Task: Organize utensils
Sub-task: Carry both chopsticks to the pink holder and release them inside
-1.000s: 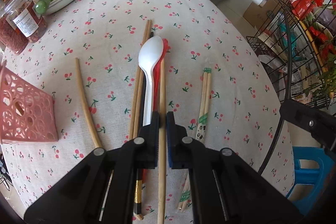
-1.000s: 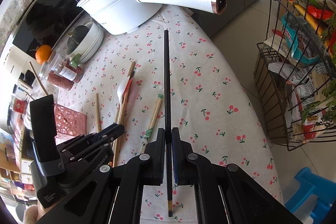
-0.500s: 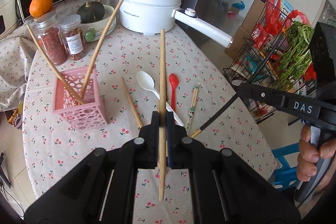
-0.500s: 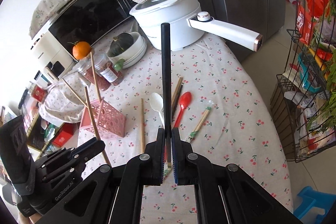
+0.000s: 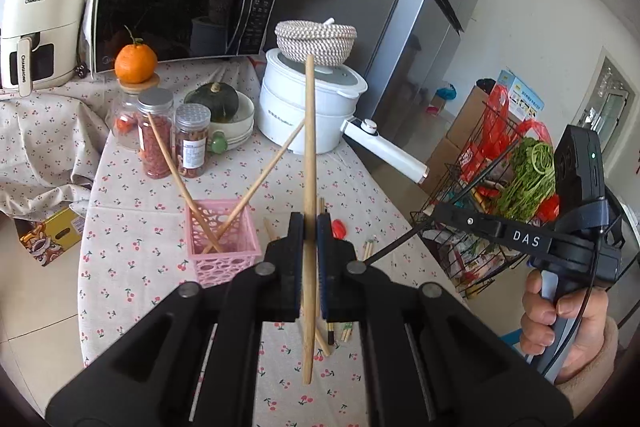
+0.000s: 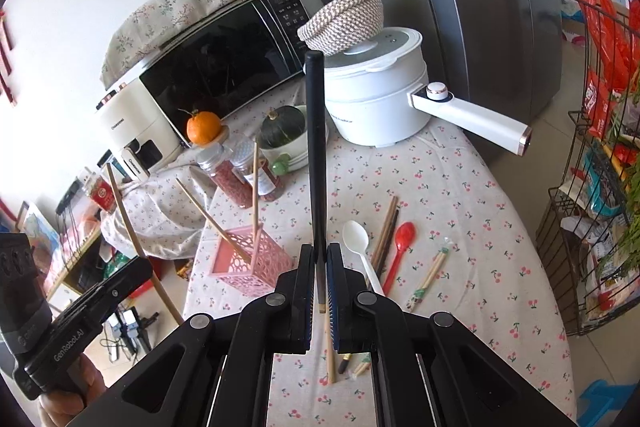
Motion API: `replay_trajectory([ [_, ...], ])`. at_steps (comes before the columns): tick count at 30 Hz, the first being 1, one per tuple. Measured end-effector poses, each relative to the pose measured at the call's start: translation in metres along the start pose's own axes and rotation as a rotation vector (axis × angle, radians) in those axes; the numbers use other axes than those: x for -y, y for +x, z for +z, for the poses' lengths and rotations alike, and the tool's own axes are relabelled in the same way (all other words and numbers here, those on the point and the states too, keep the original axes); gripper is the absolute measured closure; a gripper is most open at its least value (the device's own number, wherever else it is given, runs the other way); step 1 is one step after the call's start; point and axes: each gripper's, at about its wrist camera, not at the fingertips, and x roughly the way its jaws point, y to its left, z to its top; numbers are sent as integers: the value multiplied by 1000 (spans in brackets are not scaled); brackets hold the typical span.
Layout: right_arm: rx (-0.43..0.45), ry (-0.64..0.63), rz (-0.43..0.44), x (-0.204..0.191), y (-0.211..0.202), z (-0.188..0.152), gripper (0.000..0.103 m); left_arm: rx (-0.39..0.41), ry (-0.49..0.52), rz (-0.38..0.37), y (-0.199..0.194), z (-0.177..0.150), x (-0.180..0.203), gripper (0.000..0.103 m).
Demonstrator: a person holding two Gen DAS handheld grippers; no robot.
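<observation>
The pink basket (image 5: 222,241) stands on the table (image 5: 132,195), and two sticks (image 5: 256,187) already lean inside it. That part of the job looks done.

The left gripper (image 5: 309,227) is pinched tight on a wood stick (image 5: 309,147). The stick points up and hangs in the air, just right of the basket and above the table. The right gripper (image 6: 319,259) is pinched tight on a black stick (image 6: 316,155). It points up too, and it floats to the right of the basket, not touching anything.

So two more sticks are on their way, I think, but neither one is in the basket yet. Both grippers are held high, so they will need to come over the basket and tip the sticks down into it.

More things lie flat on the table to the right of the basket. There is a white spoon (image 6: 357,239), a red spoon (image 6: 403,237), some brown sticks (image 6: 387,227) between the two spoons, and a wrapped pair (image 6: 430,273) farther right. A few more sticks (image 6: 330,359) lie near the bottom, partly hidden behind the right gripper, so I cannot count them.

I would say the job is not yet half done. Two sticks are put away, two are in the air, and all the rest must be picked up.
</observation>
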Motion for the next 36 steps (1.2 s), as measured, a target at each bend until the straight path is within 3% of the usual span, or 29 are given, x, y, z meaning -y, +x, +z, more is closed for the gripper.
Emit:
replay_trajectory([
  [8, 43, 3, 52, -24, 8, 7, 97, 315, -88, 105, -25, 17, -34, 96],
  [14, 89, 10, 88, -36, 6, 14, 97, 393, -157, 203, 4, 19, -56, 96],
  [17, 111, 10, 96, -38, 6, 17, 97, 392, -154, 248, 26, 19, -61, 96],
  [25, 111, 12, 112, -38, 19, 20, 97, 362, -158, 274, 62, 6, -73, 96],
  [33, 135, 21, 153, -41, 29, 21, 97, 219, -205, 262, 83, 0, -87, 94],
  [36, 127, 18, 156, -45, 39, 20, 97, 175, -205, 262, 78, 3, -86, 84],
])
